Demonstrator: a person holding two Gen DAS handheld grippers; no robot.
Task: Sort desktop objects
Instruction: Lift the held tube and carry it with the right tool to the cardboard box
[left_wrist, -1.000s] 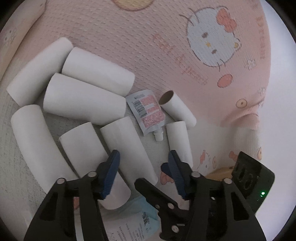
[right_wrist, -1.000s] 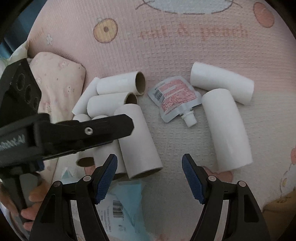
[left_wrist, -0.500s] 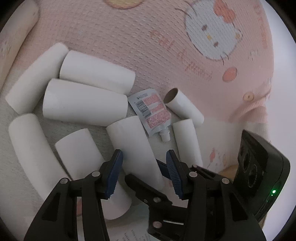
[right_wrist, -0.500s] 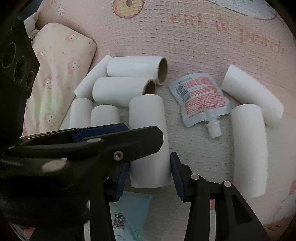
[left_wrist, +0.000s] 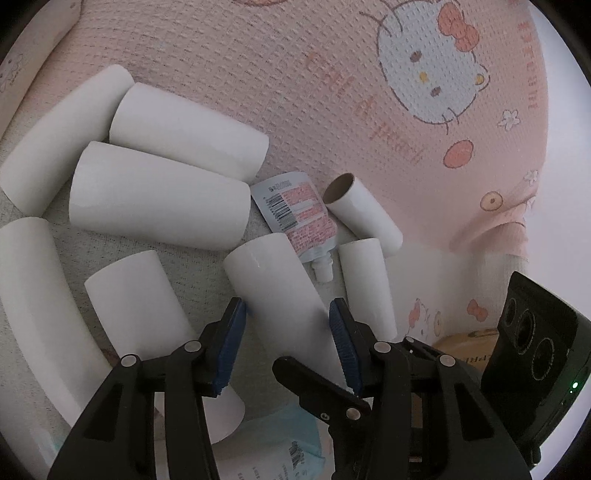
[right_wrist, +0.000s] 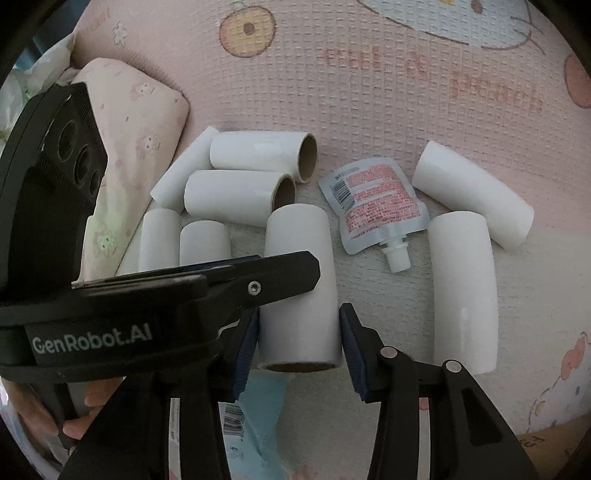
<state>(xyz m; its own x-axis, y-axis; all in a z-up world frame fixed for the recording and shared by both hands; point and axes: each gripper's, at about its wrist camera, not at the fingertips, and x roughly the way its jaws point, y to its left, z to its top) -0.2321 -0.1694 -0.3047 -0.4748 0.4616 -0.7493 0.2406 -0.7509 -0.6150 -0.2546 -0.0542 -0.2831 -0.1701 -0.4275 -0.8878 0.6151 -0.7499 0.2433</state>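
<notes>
A white paper roll (left_wrist: 280, 302) lies on the pale mat among several others. My left gripper (left_wrist: 286, 328) straddles its middle and its jaws are closing, the blue pads just beside the roll's sides. My right gripper (right_wrist: 299, 343) is shut on the same roll (right_wrist: 299, 280) at its near, open end. The left gripper's black finger (right_wrist: 288, 273) crosses over the roll in the right wrist view. A flat pouch (left_wrist: 299, 218) with a red label and a white spout (right_wrist: 376, 203) lies just beyond the roll.
Several white rolls (left_wrist: 155, 199) crowd the left side, and two (right_wrist: 461, 291) lie right of the pouch. A blue packet (right_wrist: 258, 417) lies under the grippers. A pink pillow (right_wrist: 140, 147) sits at the left on the pink cartoon blanket (left_wrist: 369, 92). A hand (right_wrist: 85, 424) holds the left gripper.
My right gripper's jaws came in from wide and closed on the roll's near end. The left gripper shifted over the same roll and its jaws narrowed a little.
</notes>
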